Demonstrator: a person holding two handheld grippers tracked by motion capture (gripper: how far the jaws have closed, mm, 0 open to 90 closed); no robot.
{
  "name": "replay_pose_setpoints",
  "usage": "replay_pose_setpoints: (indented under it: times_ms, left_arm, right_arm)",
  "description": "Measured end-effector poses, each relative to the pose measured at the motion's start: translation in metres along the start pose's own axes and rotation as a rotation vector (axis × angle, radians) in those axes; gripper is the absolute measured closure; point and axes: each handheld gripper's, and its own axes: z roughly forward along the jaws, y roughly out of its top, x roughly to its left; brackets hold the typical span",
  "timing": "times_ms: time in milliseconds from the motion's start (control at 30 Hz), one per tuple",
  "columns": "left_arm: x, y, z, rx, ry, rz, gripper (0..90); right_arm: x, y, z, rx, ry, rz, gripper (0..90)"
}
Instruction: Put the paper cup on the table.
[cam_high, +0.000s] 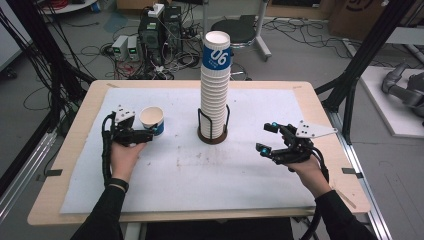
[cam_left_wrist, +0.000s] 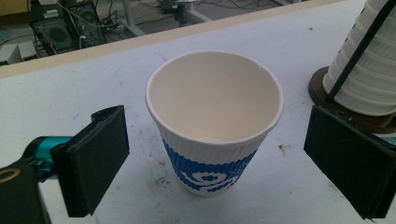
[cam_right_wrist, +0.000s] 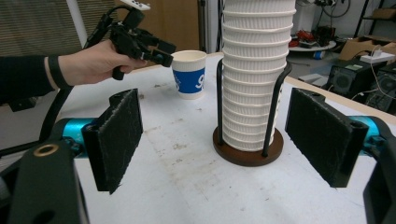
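Between spread fingers (cam_left_wrist: 100, 161), upright cup (cam_left_wrist: 214, 122).

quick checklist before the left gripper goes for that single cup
1. Single cup upright on the table: ok.
2. Cup lined up between the left gripper jaws: ok, a gap shows on each side.
3. Pads pressing the cup: not ok, they stand apart from it.
4. Cup empty: ok.
5. Cup clear of the cup stack in its holder: ok.
6. Right gripper out of the way: ok, open, on the stack's other side.
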Motion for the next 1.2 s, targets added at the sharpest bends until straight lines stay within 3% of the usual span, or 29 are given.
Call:
replay_pose_setpoints:
  times_ms: [67,267,367,633,900,1033,1200]
  left_arm:
    - [-0.002,0.000,-0.005,-0.013,-0.002,0.008,6.6]
    - [-0.012,0.005,-0.019,-0.065,-0.061,0.001,6.6]
    - [-0.022,0.008,-0.027,-0.096,-0.115,0.009,6.7]
    - [-0.056,0.018,-0.042,-0.177,-0.279,0.088,6.7]
    - [-0.085,0.028,-0.039,-0.204,-0.421,0.130,6.7]
    - [-0.096,0.032,-0.035,-0.211,-0.480,0.151,6.6]
    - [-0.105,0.034,-0.033,-0.208,-0.496,0.167,8.6]
  right_arm:
    - [0.000,0.000,0.000,0.001,-0.001,0.001,19.5]
    - [-0.001,0.000,-0.002,-0.003,-0.002,0.002,19.5]
    - [-0.002,0.000,-0.002,-0.005,-0.007,-0.002,19.5]
    - [-0.002,-0.001,-0.002,0.003,-0.009,-0.005,19.5]
    - [-0.003,-0.003,-0.006,0.019,-0.022,-0.010,19.5]
    - [-0.006,-0.002,-0.011,0.020,-0.051,-0.017,19.5]
    - [-0.008,-0.001,-0.017,0.037,-0.080,-0.013,19.5]
